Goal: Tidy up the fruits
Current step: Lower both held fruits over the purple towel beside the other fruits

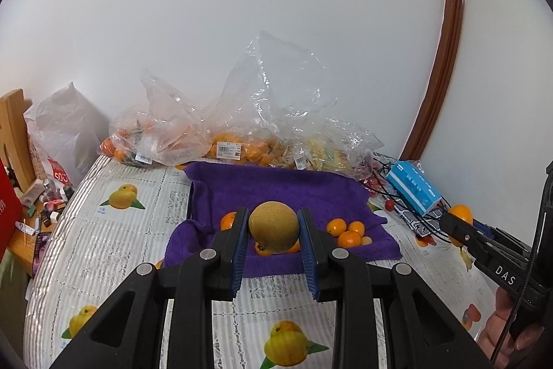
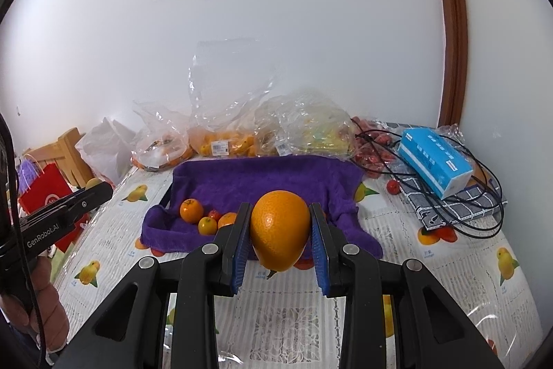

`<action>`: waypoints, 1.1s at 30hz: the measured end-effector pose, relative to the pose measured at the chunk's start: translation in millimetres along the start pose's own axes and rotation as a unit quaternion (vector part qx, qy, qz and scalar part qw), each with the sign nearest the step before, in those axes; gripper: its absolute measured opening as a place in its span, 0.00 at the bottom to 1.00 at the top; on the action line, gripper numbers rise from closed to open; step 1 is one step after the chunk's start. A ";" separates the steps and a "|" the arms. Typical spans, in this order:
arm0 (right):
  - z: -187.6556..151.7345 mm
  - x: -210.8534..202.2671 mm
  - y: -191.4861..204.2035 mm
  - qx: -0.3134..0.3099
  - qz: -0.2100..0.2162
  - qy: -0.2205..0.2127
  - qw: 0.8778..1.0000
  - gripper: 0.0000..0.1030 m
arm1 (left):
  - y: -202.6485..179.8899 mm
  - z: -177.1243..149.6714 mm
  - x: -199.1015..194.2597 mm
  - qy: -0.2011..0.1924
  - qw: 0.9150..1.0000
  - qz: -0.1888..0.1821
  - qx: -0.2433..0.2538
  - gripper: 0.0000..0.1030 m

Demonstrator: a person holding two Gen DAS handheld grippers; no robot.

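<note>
1. The left gripper [image 1: 273,227] is closed on a round brown pear [image 1: 273,226]. The blue pads [image 1: 242,248] press on both sides of it, so it cannot roll out. It hangs in the air, just over the near part of the purple towel [image 1: 276,192].

2. The right gripper [image 2: 280,230] is closed on a big orange [image 2: 280,229]. Its pads [image 2: 242,251] squeeze the orange at its widest part, which looks like the safest place to hold a round fruit. It is also up in the air, over the near edge of the towel.

3. The towel lines what looks like a tray, with its edges folded up like low walls. That is likely there to keep the fruit from rolling away and to give it a soft bed.

4. Some small oranges [image 1: 349,232] already lie on the towel. One bigger orange [image 2: 191,210] sits near the left side. So the towel seems to be where the fruit is going.

5. Behind the towel, clear plastic bags [image 1: 221,127] rest against the wall. More fruit is inside them, so much sorting is probably left.

6. All of this sits on the worktop [image 1: 114,248], which has a cloth with printed fruit pictures. A blue tissue pack [image 2: 435,161] and black cables [image 2: 484,220] lie off to the right, away from the fruit.
</note>
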State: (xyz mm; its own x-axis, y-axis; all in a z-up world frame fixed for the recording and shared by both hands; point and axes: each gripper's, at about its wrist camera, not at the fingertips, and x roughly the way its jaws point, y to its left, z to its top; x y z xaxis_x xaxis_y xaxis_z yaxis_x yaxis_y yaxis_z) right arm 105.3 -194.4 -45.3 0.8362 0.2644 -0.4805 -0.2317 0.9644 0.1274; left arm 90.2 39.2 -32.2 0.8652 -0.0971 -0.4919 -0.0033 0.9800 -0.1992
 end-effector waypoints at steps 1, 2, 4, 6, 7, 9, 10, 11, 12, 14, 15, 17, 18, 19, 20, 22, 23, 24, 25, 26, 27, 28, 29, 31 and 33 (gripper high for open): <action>1.7 2.0 0.2 0.000 0.001 0.001 1.000 0.31 | 0.6 1.0 1.6 0.002 1.000 0.000 -0.001 0.26; 3.4 4.0 0.4 0.000 0.001 0.002 1.000 0.31 | 1.3 2.1 3.7 0.005 1.000 0.001 -0.002 0.26; 5.8 7.2 1.7 0.000 0.002 0.003 1.000 0.31 | 2.8 3.8 6.9 0.006 1.000 0.003 -0.002 0.26; 8.2 10.7 3.1 0.000 0.004 0.004 1.000 0.31 | 4.7 5.0 9.2 0.005 1.000 0.004 -0.005 0.26; 9.0 12.8 4.0 0.000 0.005 0.005 1.000 0.31 | 5.8 5.7 10.8 0.006 1.000 0.003 -0.007 0.26; 10.4 18.6 4.7 -0.001 0.006 0.008 1.000 0.31 | 7.8 6.6 15.0 0.009 1.000 0.005 -0.008 0.26; 10.5 21.5 5.0 -0.001 0.008 0.010 1.000 0.31 | 8.3 6.8 16.7 0.010 1.000 0.007 -0.007 0.26; 10.8 23.8 5.4 -0.001 0.009 0.011 1.000 0.31 | 9.0 7.0 18.1 0.010 1.000 0.008 -0.006 0.26; 10.8 26.4 5.7 -0.001 0.010 0.012 1.000 0.31 | 9.8 7.2 19.5 0.009 1.000 0.011 -0.005 0.26; 11.2 32.7 6.6 -0.002 0.010 0.016 1.000 0.31 | 11.7 7.3 21.7 0.009 1.000 0.014 -0.005 0.26; 11.6 35.0 6.5 -0.002 0.010 0.017 1.000 0.31 | 13.4 7.5 24.0 0.011 1.000 0.016 -0.007 0.26; 13.1 40.7 6.0 -0.001 0.011 0.022 1.000 0.31 | 15.5 8.4 27.7 0.017 1.000 0.016 -0.010 0.26; 13.1 41.6 6.2 0.000 0.011 0.023 1.000 0.31 | 16.6 9.5 29.6 0.018 1.000 0.016 -0.010 0.26; 14.0 43.5 6.2 0.000 0.012 0.025 1.000 0.31 | 17.2 10.3 29.8 0.018 1.000 0.018 -0.009 0.26; 15.4 45.7 6.3 0.000 0.011 0.026 1.000 0.31 | 17.9 11.3 30.5 0.017 1.000 0.020 -0.009 0.26; 17.5 47.9 7.2 -0.001 0.010 0.026 1.000 0.31 | 19.9 13.7 31.5 0.018 1.000 0.020 -0.010 0.26; 19.1 49.5 7.5 -0.001 0.011 0.027 1.000 0.31 | 20.4 14.8 32.4 0.019 1.000 0.020 -0.010 0.26; 20.7 50.9 8.4 -0.001 0.011 0.027 1.000 0.31 | 20.6 16.2 33.9 0.020 1.000 0.020 -0.009 0.26; 21.9 52.0 8.9 -0.001 0.011 0.027 1.000 0.31 | 20.5 17.3 35.0 0.021 1.000 0.022 -0.007 0.26; 22.3 52.6 9.0 -0.001 0.011 0.027 1.000 0.31 | 20.8 18.6 36.1 0.020 1.000 0.023 -0.006 0.26; 23.3 54.0 9.3 -0.001 0.011 0.028 1.000 0.31 | 21.0 20.0 37.2 0.020 0.999 0.025 -0.005 0.26; 24.7 55.7 9.8 -0.001 0.011 0.028 1.000 0.31 | 21.3 21.1 38.2 0.020 0.999 0.025 -0.005 0.26; 26.1 57.9 10.0 -0.001 0.010 0.029 1.000 0.31 | 21.8 22.3 39.3 0.020 0.999 0.026 -0.006 0.26; 28.8 61.8 10.0 -0.001 0.012 0.029 1.000 0.31 | 23.5 24.6 44.3 0.023 0.999 0.027 -0.009 0.26; 30.8 66.1 9.6 0.000 0.013 0.030 0.999 0.31 | 24.3 26.0 49.1 0.025 0.999 0.028 -0.010 0.26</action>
State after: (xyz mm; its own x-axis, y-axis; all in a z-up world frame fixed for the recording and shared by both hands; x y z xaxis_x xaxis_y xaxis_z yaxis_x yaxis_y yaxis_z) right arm 173.7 -167.4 -49.1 0.7988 0.2895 -0.5273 -0.2542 0.9569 0.1403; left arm 145.7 62.7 -39.1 0.8375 -0.0503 -0.5442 -0.0617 0.9807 -0.1856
